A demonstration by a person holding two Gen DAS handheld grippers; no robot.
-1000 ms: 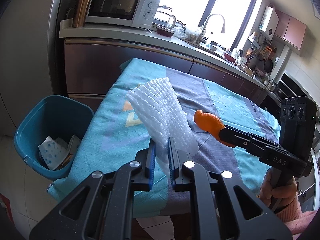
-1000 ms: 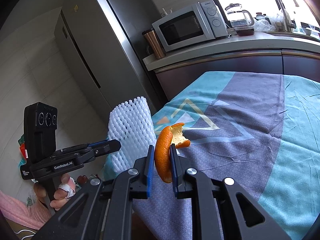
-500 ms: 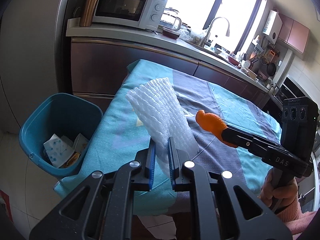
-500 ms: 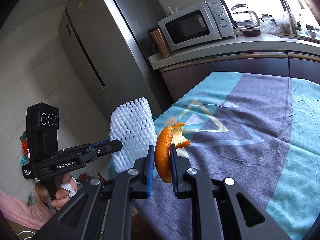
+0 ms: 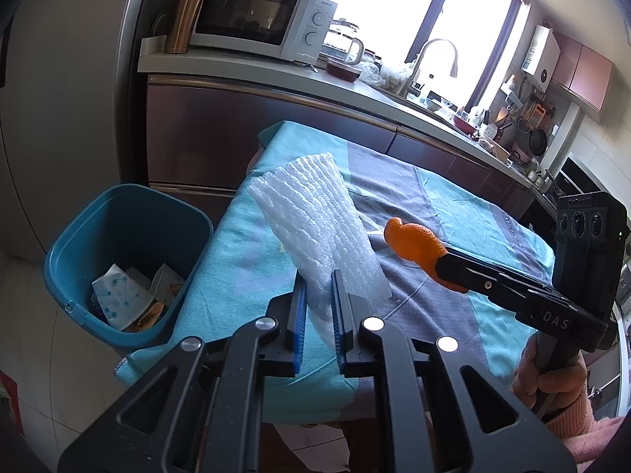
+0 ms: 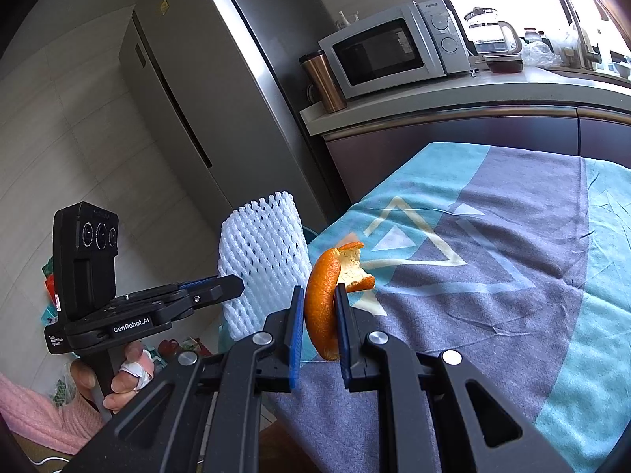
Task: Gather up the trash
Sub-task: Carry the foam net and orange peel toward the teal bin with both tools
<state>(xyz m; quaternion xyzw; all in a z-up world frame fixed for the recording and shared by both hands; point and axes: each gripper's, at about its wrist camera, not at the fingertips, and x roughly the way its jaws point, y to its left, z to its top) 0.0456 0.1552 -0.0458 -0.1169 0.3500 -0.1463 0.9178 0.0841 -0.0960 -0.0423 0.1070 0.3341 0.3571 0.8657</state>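
Foam net (image 5: 315, 232) and orange peel (image 6: 321, 307) were clamped in left and right jaws, undumped; bin (image 5: 79, 236) at 9 o'clock already held paper.

Left gripper (image 5: 317, 295) and right gripper (image 6: 320, 307) — both clamped, level, side by side.

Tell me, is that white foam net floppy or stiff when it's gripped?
The foam net looks springy rather than floppy: held by one end in the left gripper, it stands out unsupported. Its open mesh suggests it is very light, and probably squashes where the fingers pinch it.
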